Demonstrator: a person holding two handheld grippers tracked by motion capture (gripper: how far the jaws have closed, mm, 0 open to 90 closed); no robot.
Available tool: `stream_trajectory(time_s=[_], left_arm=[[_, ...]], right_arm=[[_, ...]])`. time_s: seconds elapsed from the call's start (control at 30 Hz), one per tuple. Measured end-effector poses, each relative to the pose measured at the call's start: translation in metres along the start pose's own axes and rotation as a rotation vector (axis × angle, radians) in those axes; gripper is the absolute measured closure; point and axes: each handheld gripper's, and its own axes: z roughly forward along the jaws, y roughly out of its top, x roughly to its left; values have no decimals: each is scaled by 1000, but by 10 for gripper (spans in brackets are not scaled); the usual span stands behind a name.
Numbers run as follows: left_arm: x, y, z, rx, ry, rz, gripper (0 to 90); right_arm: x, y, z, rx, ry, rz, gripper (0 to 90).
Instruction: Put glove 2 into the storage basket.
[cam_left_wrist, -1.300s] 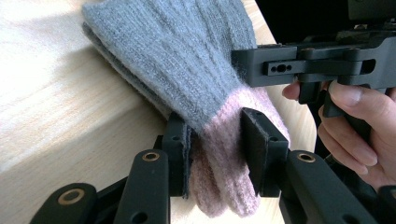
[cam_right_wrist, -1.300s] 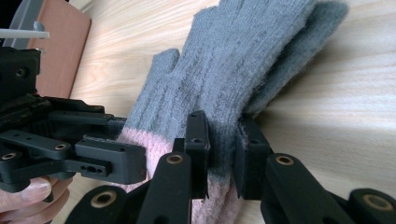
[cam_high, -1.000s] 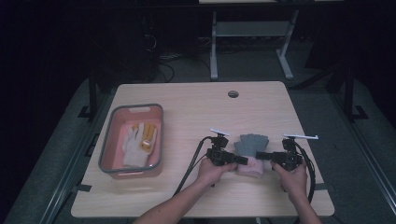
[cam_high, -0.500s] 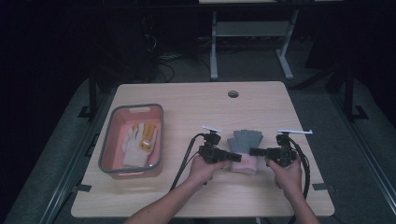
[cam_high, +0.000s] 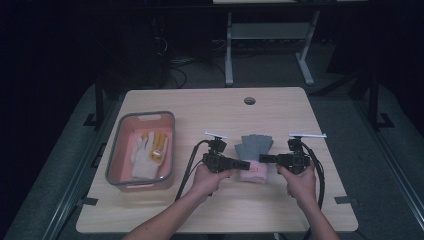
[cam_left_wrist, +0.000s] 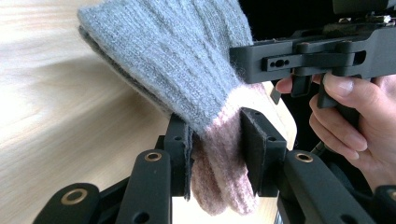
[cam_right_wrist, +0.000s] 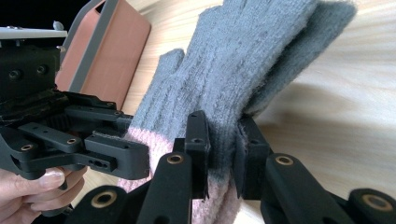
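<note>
both jaws clench the grey and pink gloves (cam_high: 254, 156); left gripper (cam_high: 242, 164) and right gripper (cam_high: 264, 159) pinch opposite cuff edges, likely to carry the pair level toward the tray (cam_high: 116, 161).

We see grey knit gloves (cam_high: 254, 150) with pink cuffs, stacked, lifted off table (cam_high: 280, 112) at cuffs, fingers pointing away.

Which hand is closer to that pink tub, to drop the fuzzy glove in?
Left, probably. The left tool grips the grey-and-pink knitted glove on the side facing the pink plastic tub; the right tool is farther away.
</note>
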Motion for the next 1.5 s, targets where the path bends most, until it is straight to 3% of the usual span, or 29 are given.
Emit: stream_trajectory(time_s=[1.5], left_arm=[[13, 6, -79, -91, 44, 1, 654]], right_arm=[[63, 36, 40, 45, 73, -94, 777]])
